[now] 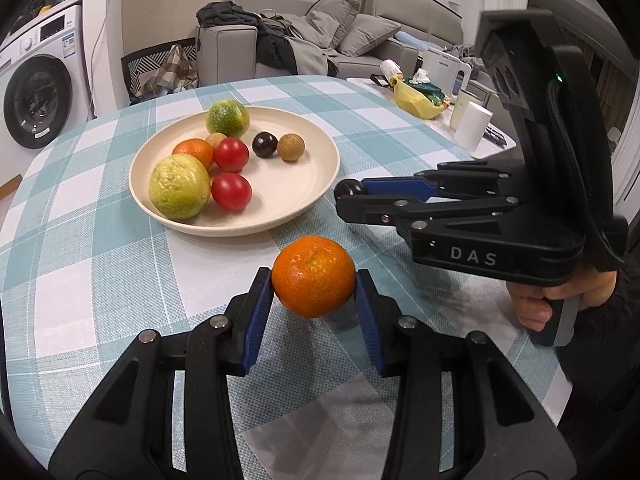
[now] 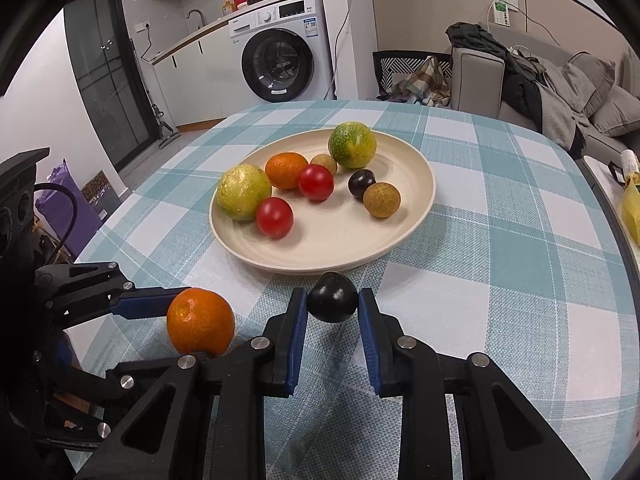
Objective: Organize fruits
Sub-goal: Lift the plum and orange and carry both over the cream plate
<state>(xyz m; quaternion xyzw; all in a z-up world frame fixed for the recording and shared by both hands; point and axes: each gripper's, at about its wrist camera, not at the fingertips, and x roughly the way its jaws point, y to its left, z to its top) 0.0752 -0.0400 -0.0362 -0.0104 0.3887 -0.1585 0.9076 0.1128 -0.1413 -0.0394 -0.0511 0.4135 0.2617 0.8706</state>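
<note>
Room: behind your table sit a washing machine (image 2: 282,62), top centre of the right wrist view, and a grey sofa (image 1: 304,40) piled with clothes, top centre of the left wrist view.
Surface: your work rests on a teal and white checked tablecloth (image 2: 500,240) filling the middle of both views.
Plate: you have a cream plate (image 2: 408,216) at centre frame in the right wrist view, left of centre in the left wrist view.
On the plate: you can count a yellow-green guava (image 2: 244,192), a small orange (image 2: 285,170), two red tomatoes (image 2: 316,182), a green-orange citrus (image 2: 352,145), a dark plum (image 2: 361,183), a brown longan (image 2: 382,200), and another small brownish fruit partly hidden behind the tomato.
Left gripper (image 1: 314,292): your blue pads are clamped on a tangerine (image 1: 313,276), lower centre of the left wrist view, short of the plate's near rim; whether it is clear of the cloth you cannot tell.
Right gripper (image 2: 333,308): your pads pinch a dark round fruit (image 2: 333,298) tightly, lower centre of the right wrist view, just beside the plate's near rim.
Hand: your fingers (image 1: 560,296) wrap the right gripper's handle at the right edge of the left wrist view.
</note>
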